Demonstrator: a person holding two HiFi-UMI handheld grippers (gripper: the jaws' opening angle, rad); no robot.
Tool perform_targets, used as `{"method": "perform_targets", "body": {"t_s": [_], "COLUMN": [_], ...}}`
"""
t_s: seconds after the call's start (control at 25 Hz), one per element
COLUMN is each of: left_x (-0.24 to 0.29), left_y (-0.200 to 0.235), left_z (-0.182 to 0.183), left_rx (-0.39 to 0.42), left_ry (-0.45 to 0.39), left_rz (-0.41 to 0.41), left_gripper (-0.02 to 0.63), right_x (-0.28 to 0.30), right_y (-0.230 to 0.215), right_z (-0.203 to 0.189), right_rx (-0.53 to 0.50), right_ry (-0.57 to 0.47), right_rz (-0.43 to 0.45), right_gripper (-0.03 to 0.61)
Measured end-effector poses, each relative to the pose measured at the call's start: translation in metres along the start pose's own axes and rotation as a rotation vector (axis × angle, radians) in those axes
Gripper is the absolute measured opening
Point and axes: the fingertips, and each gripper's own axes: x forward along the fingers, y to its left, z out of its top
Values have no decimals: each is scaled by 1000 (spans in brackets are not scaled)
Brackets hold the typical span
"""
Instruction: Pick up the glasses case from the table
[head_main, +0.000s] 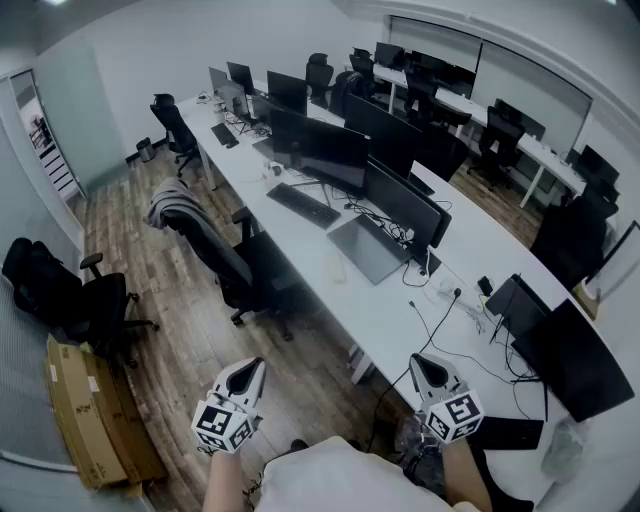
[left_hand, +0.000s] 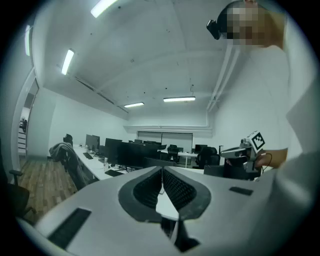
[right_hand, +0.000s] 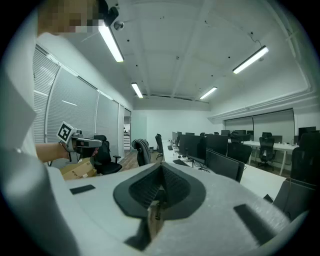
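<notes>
Both grippers are held up in front of the person, over the floor at the near end of a long white desk (head_main: 400, 320). In the head view my left gripper (head_main: 247, 373) is shut and empty, out over the wooden floor. My right gripper (head_main: 427, 368) is shut and empty too, near the desk's edge. The left gripper view shows its jaws (left_hand: 162, 172) pressed together, pointing level down the room. The right gripper view shows the same for its jaws (right_hand: 161, 174). A dark oblong thing (head_main: 508, 432) lies on the desk just right of my right gripper; I cannot tell whether it is the glasses case.
The desk carries monitors (head_main: 330, 150), a keyboard (head_main: 303, 205), a laptop (head_main: 368, 248) and loose cables (head_main: 440, 310). Black office chairs (head_main: 235, 265) stand along its left side. A cardboard box (head_main: 85, 410) lies on the floor at the far left.
</notes>
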Motion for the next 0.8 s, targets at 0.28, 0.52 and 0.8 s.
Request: {"method": "perform_targets", "body": {"t_s": [0.28,0.52,0.8], "left_x": [-3,-2,-7], "left_y": [2,5,14], "left_z": [4,3,4], "left_rx": [-7,-12,-25], "left_ry": [2,6,14], "left_rz": [9,2,-6], "left_gripper": [11,11,11], "right_x": [2,6,10], "right_y": [4,5,16], "right_z": [3,4,1], "right_rx": [-11,-9,7], "right_ry": [-3,-4,12], "right_rz": [4,-6,-28], "right_gripper": [-3,-2,-2]}}
